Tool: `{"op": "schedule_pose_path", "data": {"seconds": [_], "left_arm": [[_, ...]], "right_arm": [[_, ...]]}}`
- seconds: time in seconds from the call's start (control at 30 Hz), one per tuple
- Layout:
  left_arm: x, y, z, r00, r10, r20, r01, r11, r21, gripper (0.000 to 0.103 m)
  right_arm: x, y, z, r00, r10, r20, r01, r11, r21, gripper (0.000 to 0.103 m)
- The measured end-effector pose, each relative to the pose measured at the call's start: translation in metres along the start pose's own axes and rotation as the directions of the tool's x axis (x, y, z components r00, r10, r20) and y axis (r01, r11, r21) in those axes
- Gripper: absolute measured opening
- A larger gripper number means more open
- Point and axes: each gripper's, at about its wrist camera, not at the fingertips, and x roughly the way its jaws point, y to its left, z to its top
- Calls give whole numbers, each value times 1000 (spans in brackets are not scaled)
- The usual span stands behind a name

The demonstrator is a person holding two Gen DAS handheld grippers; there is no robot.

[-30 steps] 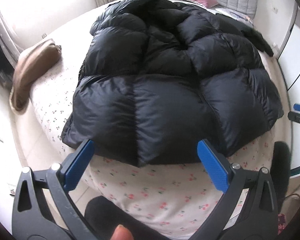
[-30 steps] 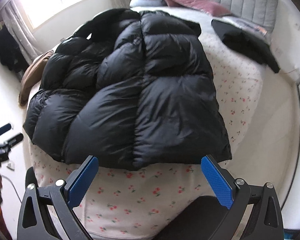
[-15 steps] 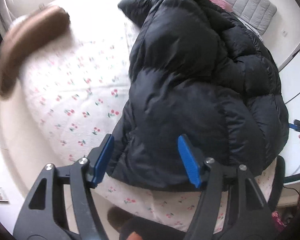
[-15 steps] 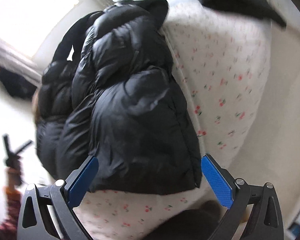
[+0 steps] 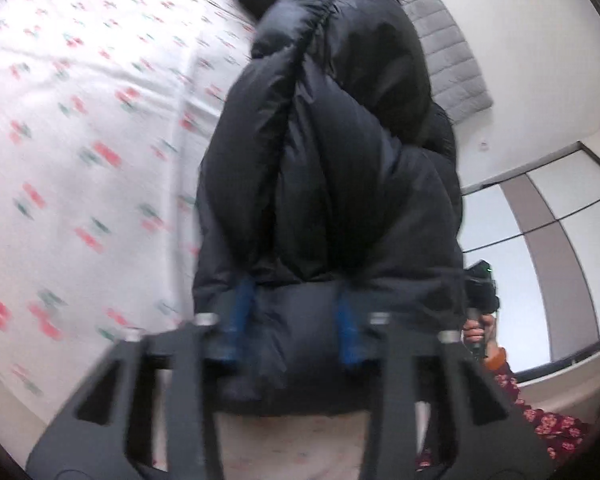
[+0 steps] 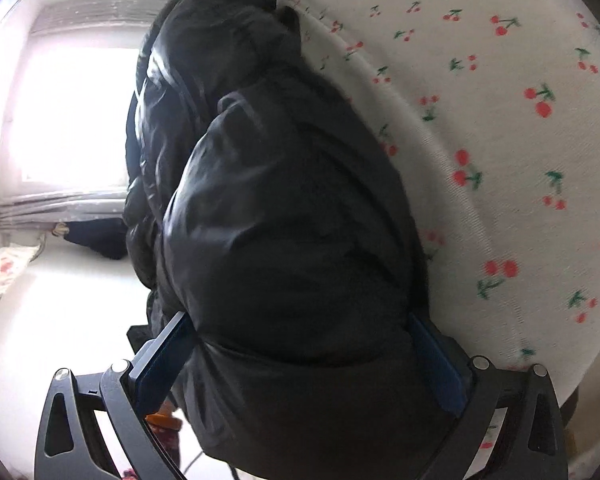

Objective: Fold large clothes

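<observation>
A black puffer jacket (image 5: 332,168) lies on a bed with a cherry-print sheet (image 5: 80,128). My left gripper (image 5: 294,328) has its blue pads pressed into the jacket's bottom hem at the left corner, jaws partly closed on the thick fabric. In the right wrist view the jacket (image 6: 284,216) fills the middle, and my right gripper (image 6: 300,364) straddles its right hem corner with jaws still wide, padding bulging between the blue pads. The sheet (image 6: 520,140) shows to the right.
A grey padded headboard (image 5: 448,64) stands at the far end. A wardrobe (image 5: 548,248) with white panels is to the right. A bright window (image 6: 68,120) with grey curtains and a dark garment (image 6: 96,236) lie to the left.
Both grippers have moved in from in front of the bed onto the jacket's hem corners. The left jaws have narrowed onto the fabric. The right jaws stayed wide around the hem.
</observation>
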Motion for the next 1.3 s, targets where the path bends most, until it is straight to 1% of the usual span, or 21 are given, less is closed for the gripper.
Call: {"op": "schedule_pose_path", "data": {"seconds": [0.03,0.07,0.1,0.17,0.3,0.4,0.47,0.5,0.57,0.6,0.63,0.7,0.77,0.83,0.87,0.9,1.0,1.07,1.13,1.2,1.3], "left_arm": [[-2,-10,-5,1000,10,8,-11,1000,9,17],[-4,-23,-12,1000,12,19,-12,1000,17,12],[-7,-34,-17,1000,9,20,-10,1000,21,10],[-15,-59,-28,1000,21,20,-21,999,46,9],[-41,-117,-56,1000,23,21,-26,990,136,7],[-56,-142,-82,999,50,-3,-49,981,189,7],[-60,-148,-97,995,89,-38,-79,976,204,6],[-60,-150,-106,991,117,-60,-102,973,209,6],[-59,-149,-126,970,219,-108,-191,956,223,6],[-59,-149,-134,949,290,-123,-254,936,244,6],[-57,-146,-142,917,374,-140,-329,905,269,6],[-57,-141,-148,876,453,-166,-399,874,279,7],[-61,-141,-146,849,497,-180,-444,855,269,11],[-78,-151,-139,813,565,-144,-512,810,287,22],[-88,-156,-133,803,586,-107,-537,790,297,40],[-99,-166,-128,803,593,-62,-551,778,301,58],[-129,-196,-98,823,565,60,-554,775,303,70],[-135,-206,-74,816,568,111,-570,757,319,77],[-133,-219,-45,798,578,171,-597,720,353,80],[-118,-232,-5,782,584,218,-617,676,403,81],[-88,-247,50,791,559,248,-604,651,459,82]], "right_arm": [[1,3,-2,1000,2,-12,-2,1000,-3,69],[2,4,-3,999,28,-16,-28,1000,13,35],[-2,7,-5,999,48,10,-48,999,25,24],[-16,19,-9,997,14,73,-13,1000,-20,14],[-66,31,-18,974,21,227,-13,999,-36,9],[-93,31,-32,960,23,280,-11,999,-43,8],[-100,35,-46,964,5,265,13,998,-68,8],[-98,41,-56,969,-21,246,44,995,-90,8],[-105,44,-72,975,-57,213,83,990,-115,8],[-106,43,-80,977,-73,201,98,988,-116,8],[-107,41,-85,977,-98,188,121,986,-115,8],[-109,34,-85,969,-190,159,208,973,-104,8],[-98,26,-82,951,-283,122,295,952,-86,12],[-89,23,-70,948,-309,73,314,947,-69,24],[-90,27,-65,942,-330,61,334,941,-59,34],[-93,32,-60,938,-341,61,344,937,-62,45],[-111,54,-41,943,-312,116,323,943,-85,70],[-123,69,-18,950,-269,160,284,955,-81,74],[-134,82,14,956,-214,202,232,970,-69,75],[-146,84,18,954,-189,232,207,977,-53,76],[-142,95,59,947,-180,266,197,980,-37,76]]}}
